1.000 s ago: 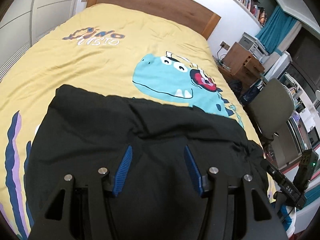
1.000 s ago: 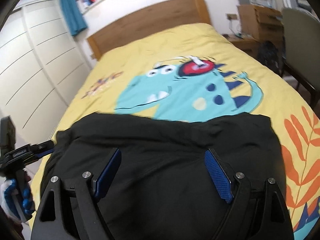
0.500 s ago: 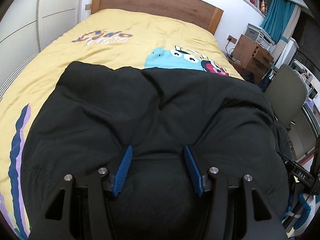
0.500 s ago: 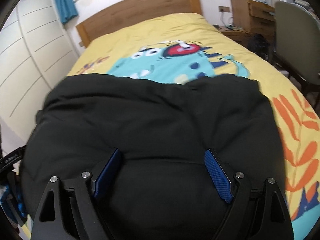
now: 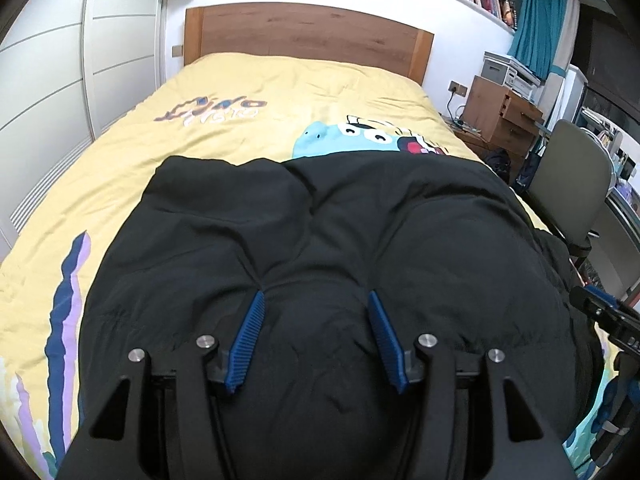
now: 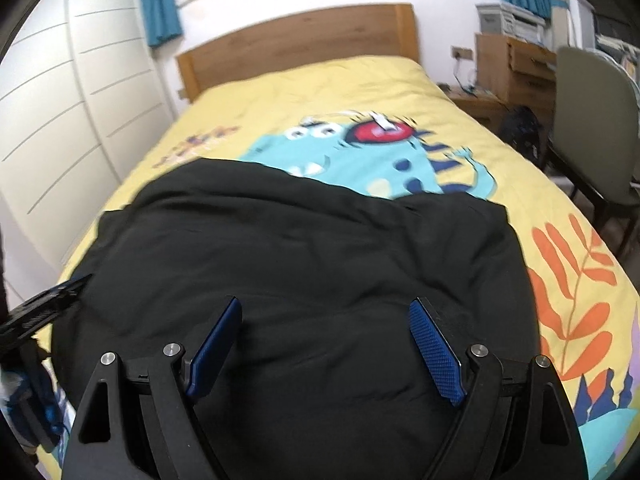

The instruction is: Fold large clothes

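Spread farther up the bed now, toward the headboard (image 5: 308, 32): black garment (image 5: 320, 240), covering more of the dinosaur print (image 6: 360, 160). Seemingly gripped in bunched folds by left gripper (image 5: 316, 300); right gripper (image 6: 324, 308) wide, grip unclear. Likely mid-fold, carrying the near edge forward. Next: lay flat, release, smooth.

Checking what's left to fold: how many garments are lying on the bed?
1: a black garment spread on the near part of the yellow bedspread, below both grippers. It is bulky, so another piece could lie hidden underneath.
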Demonstrator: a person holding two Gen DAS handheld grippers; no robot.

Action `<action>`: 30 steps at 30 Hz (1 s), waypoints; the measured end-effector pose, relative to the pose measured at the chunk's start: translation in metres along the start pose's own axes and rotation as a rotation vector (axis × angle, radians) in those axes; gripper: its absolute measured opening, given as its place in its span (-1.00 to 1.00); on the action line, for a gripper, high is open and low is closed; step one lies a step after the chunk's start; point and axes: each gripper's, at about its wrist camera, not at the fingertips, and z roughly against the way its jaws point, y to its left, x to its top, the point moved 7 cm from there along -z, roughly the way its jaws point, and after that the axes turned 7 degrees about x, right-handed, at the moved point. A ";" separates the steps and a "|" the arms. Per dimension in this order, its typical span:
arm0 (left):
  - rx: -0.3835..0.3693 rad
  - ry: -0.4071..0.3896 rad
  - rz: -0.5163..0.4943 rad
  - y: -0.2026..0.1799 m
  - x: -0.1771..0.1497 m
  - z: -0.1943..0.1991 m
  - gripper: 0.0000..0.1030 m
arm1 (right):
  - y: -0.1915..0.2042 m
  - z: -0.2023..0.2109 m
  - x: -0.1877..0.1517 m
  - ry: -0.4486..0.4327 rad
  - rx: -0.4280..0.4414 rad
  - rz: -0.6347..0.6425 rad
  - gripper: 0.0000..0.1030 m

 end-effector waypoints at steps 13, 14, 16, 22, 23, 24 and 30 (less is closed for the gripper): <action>0.016 -0.023 -0.033 -0.003 -0.015 -0.012 0.02 | 0.006 -0.025 -0.029 0.036 0.021 -0.002 0.80; 0.018 -0.023 -0.034 -0.003 -0.014 -0.013 0.02 | 0.003 -0.024 -0.030 0.036 0.019 -0.004 0.80; 0.023 -0.026 -0.036 -0.003 -0.015 -0.013 0.02 | -0.002 -0.022 -0.032 0.036 0.011 -0.007 0.81; 0.032 -0.025 -0.043 -0.003 -0.014 -0.013 0.02 | -0.022 -0.013 -0.038 0.046 -0.021 -0.021 0.82; 0.031 -0.023 -0.043 -0.003 -0.013 -0.013 0.02 | -0.025 -0.012 -0.037 0.048 -0.027 -0.023 0.82; 0.026 -0.020 -0.042 -0.002 -0.013 -0.012 0.02 | -0.029 -0.008 -0.038 0.049 -0.035 -0.028 0.82; -0.042 -0.010 0.045 0.036 -0.003 0.002 0.02 | -0.054 0.017 -0.034 0.042 -0.051 -0.055 0.90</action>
